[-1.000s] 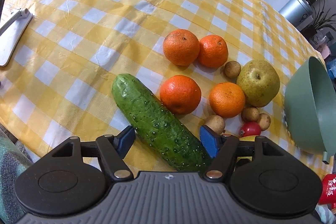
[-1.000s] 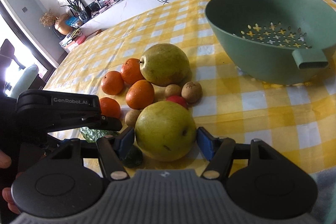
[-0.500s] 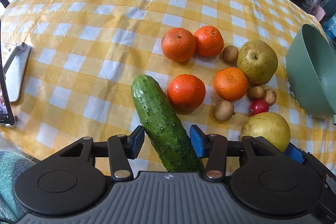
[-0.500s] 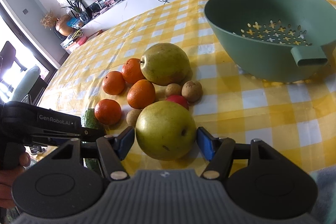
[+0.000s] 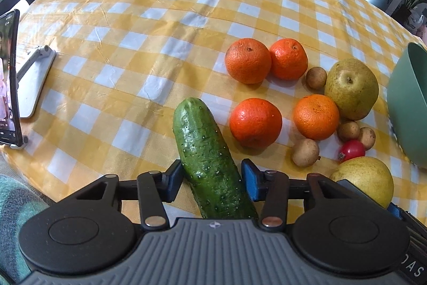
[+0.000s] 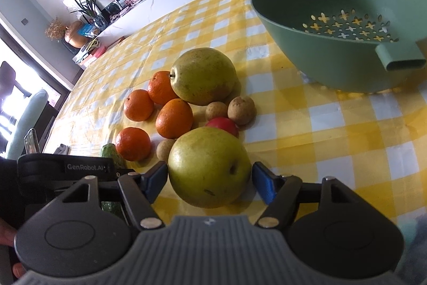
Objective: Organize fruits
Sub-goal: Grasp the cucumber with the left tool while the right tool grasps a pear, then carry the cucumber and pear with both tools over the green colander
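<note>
A green cucumber [image 5: 208, 156] lies on the yellow checked tablecloth, and my left gripper [image 5: 210, 178] is shut on its near half. My right gripper [image 6: 209, 179] stands around a yellow-green pear [image 6: 209, 167], its blue pads close beside it with small gaps. A second pear [image 6: 204, 76], several oranges [image 5: 254, 122], small brown fruits [image 5: 305, 152] and a red one [image 5: 352, 150] lie in a cluster. An empty green colander [image 6: 347, 26] stands to the right.
A phone on a white stand [image 5: 9, 76] sits at the table's left edge. The left gripper body [image 6: 61, 170] shows in the right wrist view. A counter, TV and plants lie beyond the table.
My left gripper has closed its jaws onto the cucumber, which now points straighter away from me. My right gripper has stayed around the near pear.
</note>
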